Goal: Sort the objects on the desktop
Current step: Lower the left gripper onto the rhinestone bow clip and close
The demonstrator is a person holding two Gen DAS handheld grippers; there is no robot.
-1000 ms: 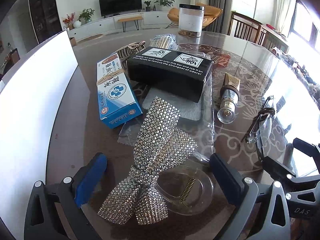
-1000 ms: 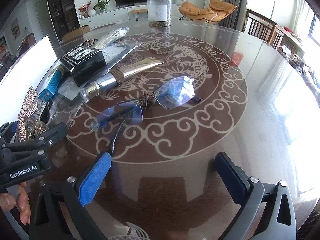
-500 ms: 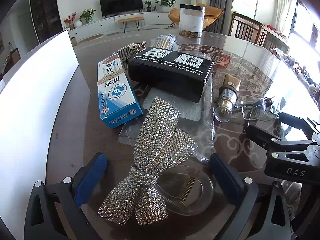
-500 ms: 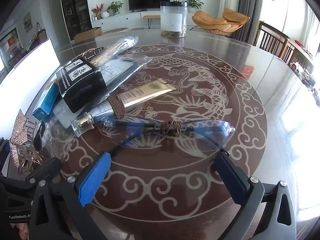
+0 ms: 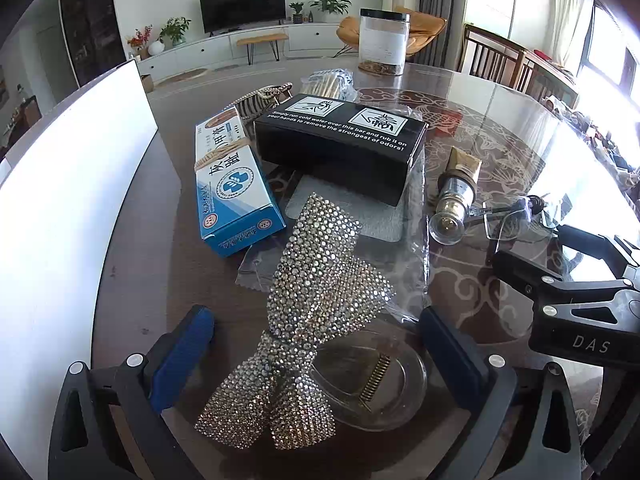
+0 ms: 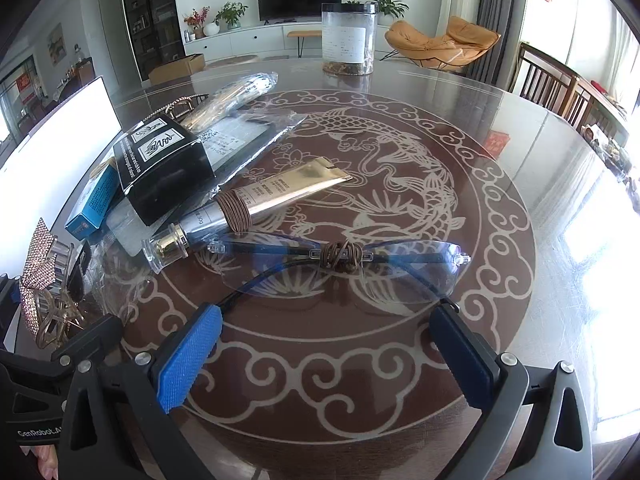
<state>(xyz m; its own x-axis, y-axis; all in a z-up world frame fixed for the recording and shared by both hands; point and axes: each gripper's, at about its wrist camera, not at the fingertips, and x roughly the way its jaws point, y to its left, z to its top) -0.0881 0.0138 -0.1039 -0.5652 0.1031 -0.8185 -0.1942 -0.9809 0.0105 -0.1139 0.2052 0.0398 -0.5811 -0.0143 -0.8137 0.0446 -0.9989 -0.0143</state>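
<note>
The right gripper (image 6: 324,356) stands wide, its blue pads (image 6: 188,356) apart and holding nothing, low over the glass-topped table (image 6: 560,208). Just ahead of the pads lie the rimless glasses (image 6: 340,270), folded arms reaching back toward the left pad. A brown cord is wound round the bridge (image 6: 342,256).

The glasses look light, thin and fragile — the lenses smooth, likely to slip or scratch on the glass top. The corded bridge seems the safest hold, since it offers grip and spares the lenses; a gentle squeeze should do.

Touching the far left of the glasses lies a gold cosmetic tube (image 6: 256,204), also cord-wrapped. Beyond it, farther left of the glasses, sit a black box (image 6: 164,168) and a blue box (image 6: 94,204).

The left gripper (image 5: 320,364) is also wide and holds nothing — between its fingers rests a rhinestone bow hair clip (image 5: 308,320), well to the left of the glasses.
</note>
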